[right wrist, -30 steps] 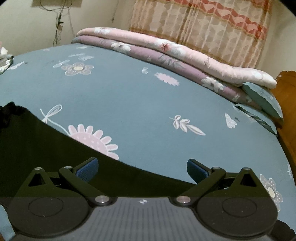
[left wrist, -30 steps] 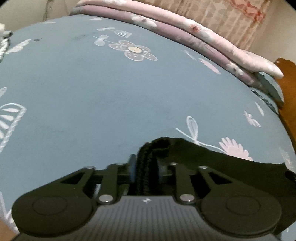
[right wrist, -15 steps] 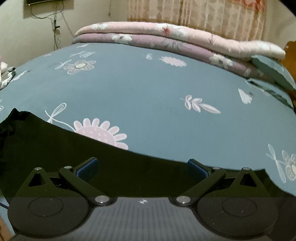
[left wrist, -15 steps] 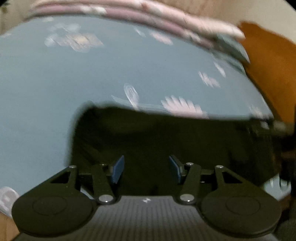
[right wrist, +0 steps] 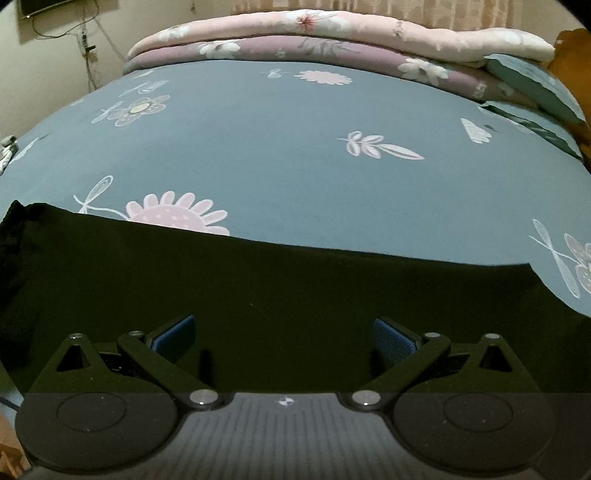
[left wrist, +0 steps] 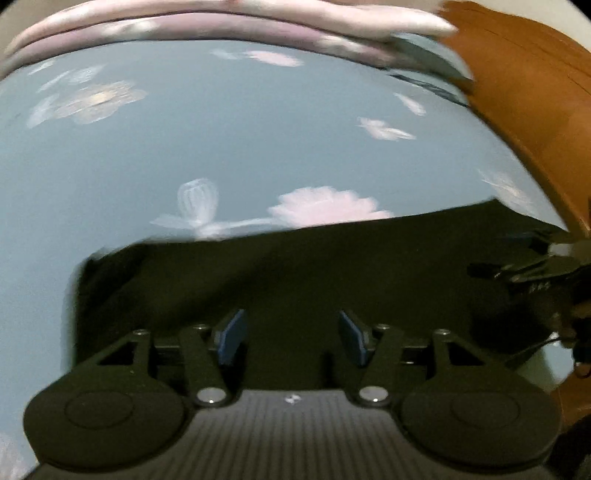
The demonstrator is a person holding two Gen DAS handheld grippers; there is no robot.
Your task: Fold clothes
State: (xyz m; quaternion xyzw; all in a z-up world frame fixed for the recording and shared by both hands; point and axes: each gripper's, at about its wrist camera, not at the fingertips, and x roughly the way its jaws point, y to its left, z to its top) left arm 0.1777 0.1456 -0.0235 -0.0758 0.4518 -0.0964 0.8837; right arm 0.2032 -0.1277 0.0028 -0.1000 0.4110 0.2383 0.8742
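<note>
A black garment (right wrist: 295,295) lies flat on the bed, spread wide across the near side. It is very dark and smooth, so I cannot tell what kind of clothing it is. Its far edge runs in a long, nearly straight line and covers the lower half of a big pink flower printed on the sheet. At the left end the cloth bunches up a little.

The left gripper (left wrist: 290,338) sits just above the black cloth with its blue pads apart and nothing between them. The right gripper (right wrist: 283,338) is over the cloth too, its pads spread even wider, holding nothing. In the left wrist view, the right gripper shows as a dark shape at the right edge.

The bed sheet (right wrist: 295,166) is grey-blue with white and pink flowers, leaves and dragonflies. At the far side, a pink quilt (right wrist: 332,29) lies folded on top of a purple quilt (right wrist: 314,51). A blue pillow (right wrist: 532,88) rests beside them on the right. A brown wooden headboard (left wrist: 517,92) stands at the right. A patterned curtain (right wrist: 406,9) hangs behind the quilts, and wires (right wrist: 88,44) run down the pale wall.
</note>
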